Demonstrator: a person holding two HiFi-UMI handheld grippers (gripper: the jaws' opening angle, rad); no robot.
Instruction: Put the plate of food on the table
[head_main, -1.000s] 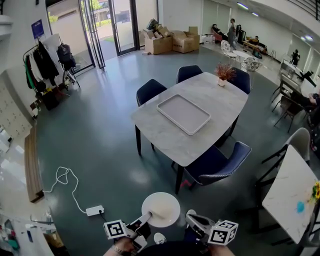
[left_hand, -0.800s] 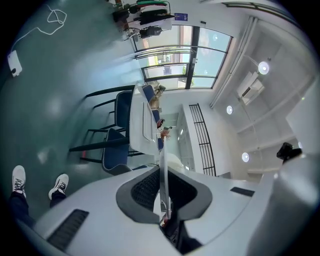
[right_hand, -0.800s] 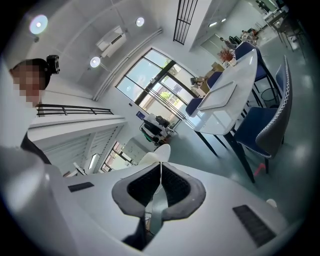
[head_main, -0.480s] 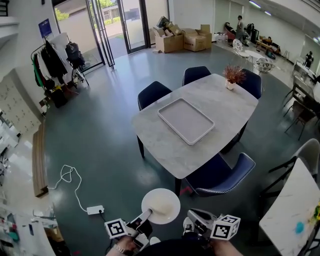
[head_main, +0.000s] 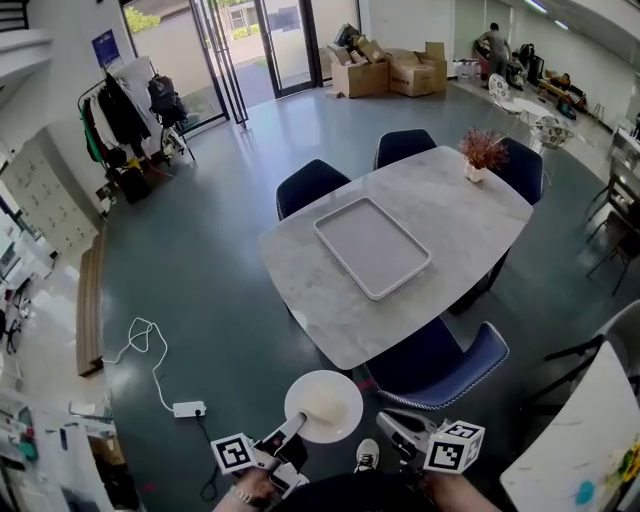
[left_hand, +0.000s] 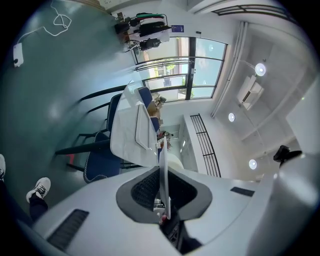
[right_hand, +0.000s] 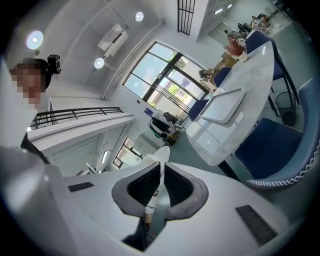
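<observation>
A round white plate with a pale mound of food is held level over the floor, just short of the marble table. My left gripper is shut on the plate's near rim; in the left gripper view the plate stands edge-on between the pads of that gripper. My right gripper is to the right of the plate and apart from it. Its jaws are shut on a thin white piece that looks like a spoon.
A grey tray lies on the table's middle, a small potted plant at its far end. Blue chairs stand around it, one close ahead. A power strip and cable lie on the floor at left. A second table is at right.
The person has stepped a little toward the table, so it sits nearer in the view. Both grippers keep their hold, and the plate stays level in front.
</observation>
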